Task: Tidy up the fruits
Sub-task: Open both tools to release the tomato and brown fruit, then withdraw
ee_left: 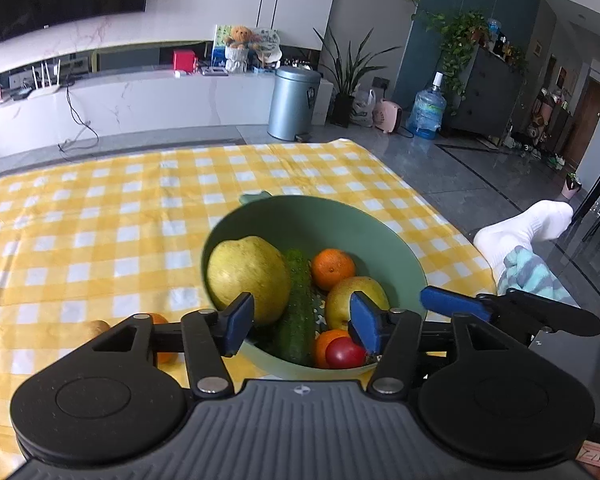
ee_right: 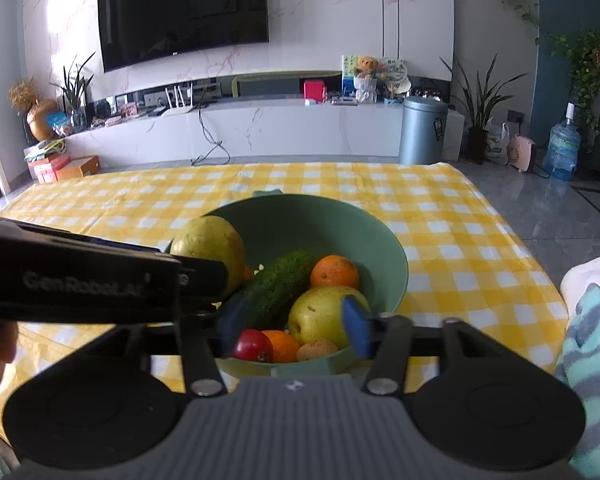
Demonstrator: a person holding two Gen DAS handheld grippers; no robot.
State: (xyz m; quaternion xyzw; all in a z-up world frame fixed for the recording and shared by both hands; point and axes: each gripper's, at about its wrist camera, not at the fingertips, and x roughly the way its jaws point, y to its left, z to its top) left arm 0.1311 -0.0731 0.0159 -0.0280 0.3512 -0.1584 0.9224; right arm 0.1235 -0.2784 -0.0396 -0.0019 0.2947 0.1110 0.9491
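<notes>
A green bowl [ee_left: 320,205] [ee_right: 300,202] sits on the yellow checked cloth. It holds a large yellow fruit [ee_left: 248,276] [ee_right: 210,240], a cucumber [ee_left: 298,308] [ee_right: 276,288], a yellow pear [ee_left: 360,294] [ee_right: 320,312], two oranges [ee_left: 333,268] [ee_right: 334,272], a red tomato [ee_left: 345,354] [ee_right: 252,346] and a small brown potato-like piece [ee_right: 316,350]. My left gripper [ee_left: 302,324] hangs open over the bowl's near side, with nothing between its blue pads. My right gripper [ee_right: 294,326] is open too, above the near rim. An orange [ee_left: 162,354] and a brown piece [ee_left: 96,326] lie on the cloth left of the bowl.
The left gripper's black body [ee_right: 100,280] crosses the left side of the right wrist view. A person's leg in a white sock [ee_left: 524,224] and striped fabric [ee_right: 592,344] lie to the right of the cloth. A grey bin [ee_right: 422,130] stands on the floor beyond.
</notes>
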